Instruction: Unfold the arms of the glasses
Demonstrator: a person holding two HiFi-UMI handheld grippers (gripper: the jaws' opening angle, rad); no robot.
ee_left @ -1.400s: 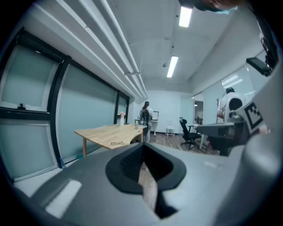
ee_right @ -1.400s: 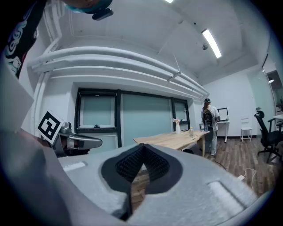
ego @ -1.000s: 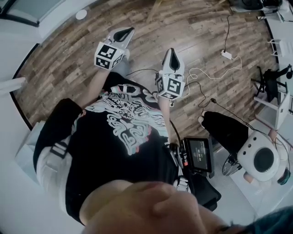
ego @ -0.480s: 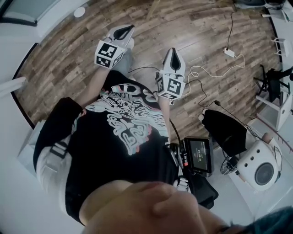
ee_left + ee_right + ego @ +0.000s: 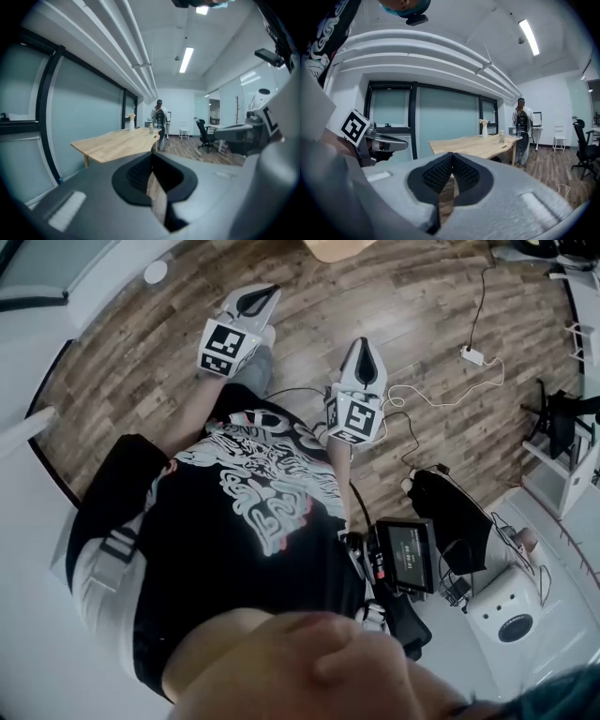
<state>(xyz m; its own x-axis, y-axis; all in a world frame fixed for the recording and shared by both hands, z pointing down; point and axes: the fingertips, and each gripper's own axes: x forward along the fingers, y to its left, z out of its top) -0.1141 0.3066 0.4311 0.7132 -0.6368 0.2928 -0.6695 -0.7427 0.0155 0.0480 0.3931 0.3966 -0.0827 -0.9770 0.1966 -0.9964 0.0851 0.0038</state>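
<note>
No glasses show in any view. In the head view my left gripper (image 5: 255, 302) and right gripper (image 5: 364, 356) are held out in front of the person's chest, above the wooden floor (image 5: 422, 296). Both are shut with nothing between the jaws. The left gripper view shows the left gripper (image 5: 152, 159) with its pads pressed together, pointing across a room toward a wooden table (image 5: 117, 143). In the right gripper view the right gripper (image 5: 451, 158) is closed the same way, and the left gripper's marker cube (image 5: 355, 127) shows at the left.
The wooden table (image 5: 473, 144) carries a vase (image 5: 484, 127) and a bottle (image 5: 501, 136); a person (image 5: 521, 124) stands at its far end. Office chairs (image 5: 583, 154) stand to the right. A power strip (image 5: 471, 354) with cables lies on the floor. A screen unit (image 5: 405, 554) hangs at the person's waist.
Both grippers stay shut and have shifted slightly right and down in the head view. A corner of the wooden table has come into view at the top edge.
</note>
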